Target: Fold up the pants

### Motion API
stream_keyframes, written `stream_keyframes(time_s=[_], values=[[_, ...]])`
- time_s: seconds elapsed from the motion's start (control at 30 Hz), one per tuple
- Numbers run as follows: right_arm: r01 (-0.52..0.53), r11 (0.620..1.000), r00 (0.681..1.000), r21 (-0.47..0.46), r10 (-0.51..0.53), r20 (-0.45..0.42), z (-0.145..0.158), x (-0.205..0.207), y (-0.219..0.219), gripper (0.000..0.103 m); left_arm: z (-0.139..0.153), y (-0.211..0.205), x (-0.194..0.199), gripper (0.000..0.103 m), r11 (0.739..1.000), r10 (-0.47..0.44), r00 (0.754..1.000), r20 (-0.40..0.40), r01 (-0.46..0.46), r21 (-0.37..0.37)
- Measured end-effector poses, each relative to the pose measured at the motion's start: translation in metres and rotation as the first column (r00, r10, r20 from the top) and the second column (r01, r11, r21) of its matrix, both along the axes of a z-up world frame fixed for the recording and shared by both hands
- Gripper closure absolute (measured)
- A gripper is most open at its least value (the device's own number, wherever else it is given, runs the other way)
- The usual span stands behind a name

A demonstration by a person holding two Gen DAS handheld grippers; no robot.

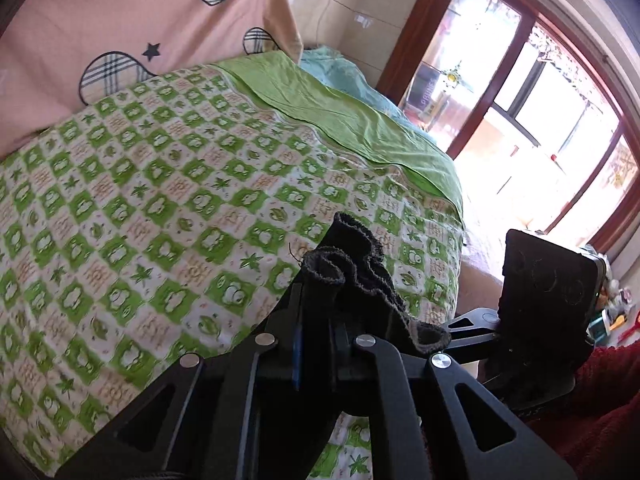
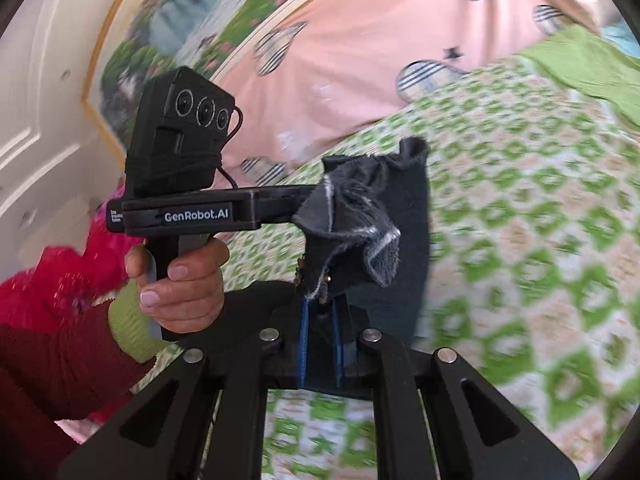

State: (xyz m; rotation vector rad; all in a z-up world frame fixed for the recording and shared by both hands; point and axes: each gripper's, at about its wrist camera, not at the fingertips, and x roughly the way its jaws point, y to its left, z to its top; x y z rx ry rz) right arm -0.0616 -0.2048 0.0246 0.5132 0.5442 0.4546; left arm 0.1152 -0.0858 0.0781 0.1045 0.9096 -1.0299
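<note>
Left gripper (image 1: 320,276): its fingers were pinched tight on a bunched edge of the dark pants (image 1: 356,280), held up off the bed (image 1: 160,200). In the right wrist view the same tool (image 2: 296,210) reached in from the side, gripped by a hand (image 2: 180,284) in a red sleeve (image 2: 52,360).

Right gripper (image 2: 320,300): also clamped shut, with a gathered fold of the pants (image 2: 360,216) rising from between the blue-lined fingers (image 2: 305,340).

Pants, position: lifted clear of the green frog-patterned bedspread (image 1: 120,220), strung between the two tools, which sat close together.

Likely reason for the hold: I'd judge both had caught one edge, perhaps the waistband or a hem, to raise the garment and let it hang straight before laying it flat for a fold.

Hidden or unclear: most of the pants dropped below both views, so their length and which end was held couldn't be told. The right wrist view was smeared with motion blur. The bright window (image 1: 540,100) washed out the far corner.

Surroundings: a pink bear-print cloth (image 1: 140,20) hung behind the bed.
</note>
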Motion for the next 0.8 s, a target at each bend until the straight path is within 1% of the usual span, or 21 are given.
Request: stream_keyframes(time_s=[0.1, 0.27, 0.37, 0.53, 0.63, 0.73, 0.8], values=[[-0.066, 0.997, 0.998, -0.035, 0.065, -0.020, -0.004, 0.015, 0.025, 0.092, -0.007, 0.028, -0.005, 0.098, 0.999, 0.052, 0.999, -0.014, -0.052, -0.013], [-0.158, 0.983, 0.986, -0.099, 0.151, -0.070, -0.015, 0.027, 0.053, 0.092, -0.029, 0.064, -0.017, 0.099, 0.992, 0.119, 0.992, -0.051, -0.121, -0.030], [-0.188, 0.974, 0.979, -0.128, 0.176, -0.100, -0.023, 0.029, 0.064, 0.092, -0.044, 0.080, -0.021, 0.099, 0.985, 0.166, 0.982, -0.090, -0.169, -0.031], [-0.223, 0.963, 0.967, -0.153, 0.199, -0.162, -0.039, 0.044, 0.081, 0.091, -0.069, 0.105, -0.025, 0.099, 0.966, 0.252, 0.957, -0.140, -0.257, -0.020], [-0.245, 0.957, 0.957, -0.154, 0.213, -0.198, -0.048, 0.051, 0.088, 0.087, -0.080, 0.117, -0.030, 0.099, 0.956, 0.285, 0.943, -0.171, -0.293, -0.021], [-0.268, 0.954, 0.947, -0.138, 0.234, -0.222, -0.054, 0.055, 0.093, 0.075, -0.089, 0.126, -0.034, 0.098, 0.944, 0.321, 0.927, -0.193, -0.329, -0.010], [-0.282, 0.952, 0.941, -0.123, 0.250, -0.227, -0.057, 0.057, 0.097, 0.064, -0.094, 0.131, -0.038, 0.098, 0.935, 0.346, 0.916, -0.202, -0.353, -0.003]])
